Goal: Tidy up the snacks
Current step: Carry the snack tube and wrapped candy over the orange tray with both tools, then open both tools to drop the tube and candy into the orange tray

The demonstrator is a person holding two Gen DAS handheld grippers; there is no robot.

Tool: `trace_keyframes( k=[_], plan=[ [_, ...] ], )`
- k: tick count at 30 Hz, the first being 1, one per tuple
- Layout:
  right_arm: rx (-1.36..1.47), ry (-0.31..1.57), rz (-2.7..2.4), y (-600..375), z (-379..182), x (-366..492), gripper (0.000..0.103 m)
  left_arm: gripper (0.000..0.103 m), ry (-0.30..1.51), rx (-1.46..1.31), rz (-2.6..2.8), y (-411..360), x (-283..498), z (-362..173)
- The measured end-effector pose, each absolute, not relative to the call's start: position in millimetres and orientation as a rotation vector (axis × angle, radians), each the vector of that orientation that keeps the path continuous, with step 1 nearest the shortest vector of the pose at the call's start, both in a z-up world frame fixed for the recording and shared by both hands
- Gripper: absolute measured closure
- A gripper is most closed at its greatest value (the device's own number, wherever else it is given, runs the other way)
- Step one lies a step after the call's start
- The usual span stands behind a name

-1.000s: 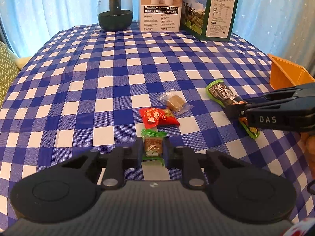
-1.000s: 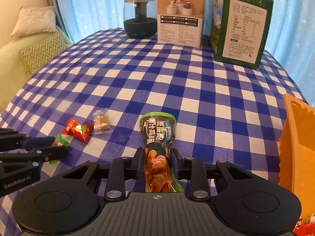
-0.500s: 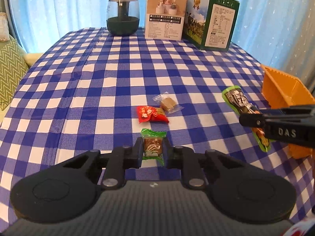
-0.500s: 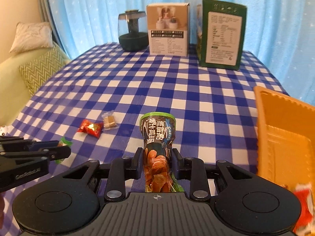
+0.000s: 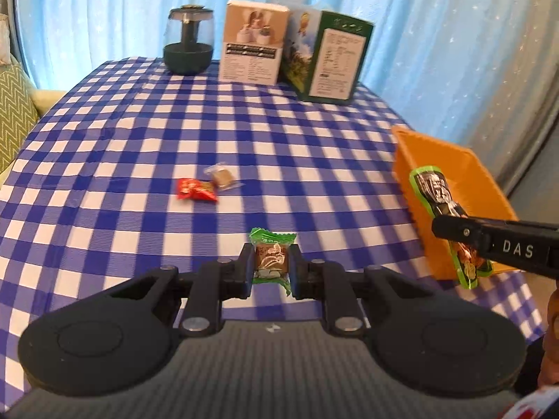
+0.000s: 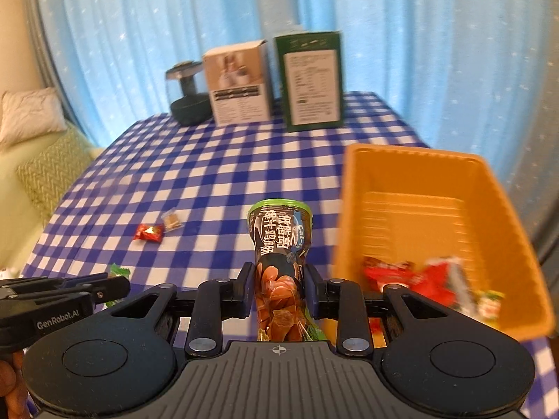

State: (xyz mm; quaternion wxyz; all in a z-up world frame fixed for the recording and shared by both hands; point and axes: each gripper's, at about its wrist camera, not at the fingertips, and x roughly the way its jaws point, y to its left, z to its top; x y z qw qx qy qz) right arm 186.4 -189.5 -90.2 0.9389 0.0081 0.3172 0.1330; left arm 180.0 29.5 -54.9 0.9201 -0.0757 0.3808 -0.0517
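Both grippers have lifted twd orange plastic tray (image 6: 496, 188): left gripper (image 5: 271, 266) clamps green-wrapped candy (image 5: 271, 260), right gripper (image 6: 279, 288) clamps green-rimmed dark snack pouch (image 6: 279, 241).

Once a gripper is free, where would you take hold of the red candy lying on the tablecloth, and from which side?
I would pinch the red candy across its plump middle, coming down from above. It lies flat on the tablecloth, and the clear-wrapped candy sits close at its far right end, so approach from the near side.

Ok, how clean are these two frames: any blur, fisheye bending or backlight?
Left wrist view: checked tablecloth bows with fisheye curvature, boxes soft, held green candy fairly sharp. Right wrist view: orange tray and its red wrappers smeared, chip packet readable. Both: blue curtain backlit, dark corner vignetting.
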Motion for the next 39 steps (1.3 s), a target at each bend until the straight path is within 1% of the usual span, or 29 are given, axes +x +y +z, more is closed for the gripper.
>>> trace_keyframes(
  k=[9,19,29,39],
  plan=[
    [0.050,0.615,0.190,-243.5,-67.0,151.9,0.073,0.086,0.752,-0.114,-0.190,-21.7,163.1,-25.5],
    [0.080,0.591,0.126,-294.0,-53.5,133.9,0.073,0.085,0.724,-0.060,-0.274,-78.8,165.3,-0.5],
    [0.108,0.582,0.076,-338.4,-44.2,142.2,0.073,0.085,0.720,-0.028,-0.363,-134.7,185.0,9.8],
    [0.073,0.603,0.073,-352.9,-49.5,173.4,0.073,0.085,0.746,-0.026,-0.406,-165.3,211.6,1.6]
  ],
)
